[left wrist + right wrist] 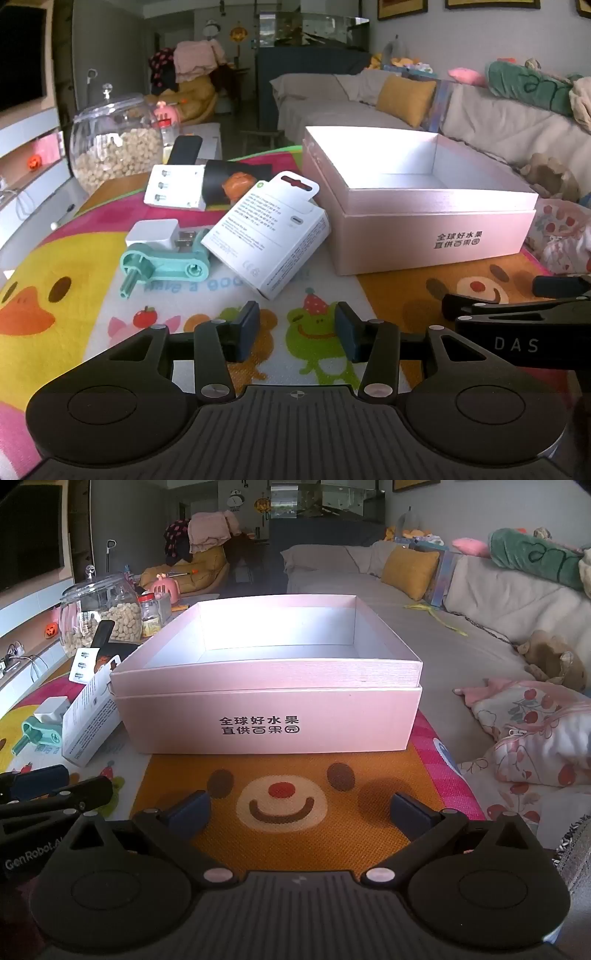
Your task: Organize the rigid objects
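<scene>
A cartoon-printed play mat (74,258), woven in texture with a duck, frog and bear face, covers the surface. On it, right of centre in the left wrist view, sits the largest item: a smooth pale pink cardboard box (424,236), open-topped, rectangular, with black printed characters on its near wall; its inside is bare white. In the right wrist view it fills the centre, its long side across the frame.

At upper left a round clear glass jar (114,155) holds pale nuts. Left of the pink box, a white retail carton (269,236) with a hang tab lies tilted, its long axis running from lower right up toward the upper centre, one corner propped on the teal plastic bracket (162,264). That bracket is flat with rounded ends, lying across the frame, a peg pointing lower left. A small white cube charger (153,232) sits just behind it, prongs pointing right. Farther back lies a white-and-black card pack (177,186).

The left gripper (297,332) stands half open over the frog, holding nothing. The right gripper (299,808) is spread wide over the bear face, empty.
</scene>
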The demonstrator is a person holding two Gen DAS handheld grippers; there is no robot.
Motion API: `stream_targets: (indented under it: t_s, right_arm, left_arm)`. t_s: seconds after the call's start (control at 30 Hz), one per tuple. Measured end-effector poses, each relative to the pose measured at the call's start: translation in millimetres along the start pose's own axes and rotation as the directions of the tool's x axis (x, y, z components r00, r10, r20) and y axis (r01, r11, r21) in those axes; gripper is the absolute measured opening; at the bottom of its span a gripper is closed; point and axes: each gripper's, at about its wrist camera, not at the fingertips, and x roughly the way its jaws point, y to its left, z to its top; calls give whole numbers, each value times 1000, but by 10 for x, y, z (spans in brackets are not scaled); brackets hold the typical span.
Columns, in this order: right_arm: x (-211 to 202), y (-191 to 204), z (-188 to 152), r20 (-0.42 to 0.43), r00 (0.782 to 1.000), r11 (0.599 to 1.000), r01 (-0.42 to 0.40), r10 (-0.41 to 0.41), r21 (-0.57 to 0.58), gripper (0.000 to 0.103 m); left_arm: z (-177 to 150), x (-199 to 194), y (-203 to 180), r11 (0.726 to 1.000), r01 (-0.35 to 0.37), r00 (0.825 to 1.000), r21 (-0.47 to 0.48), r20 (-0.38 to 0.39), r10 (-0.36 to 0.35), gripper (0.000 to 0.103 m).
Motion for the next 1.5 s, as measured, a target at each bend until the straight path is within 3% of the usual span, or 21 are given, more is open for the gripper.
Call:
stream_targets:
  t_s: [1.5]
  right_arm:
    - [-3, -14, -1, 2, 1000, 1000, 0, 0, 0, 103]
  left_arm:
    - [-17, -40, -23, 1000, 5, 1000, -7, -1, -5, 49]
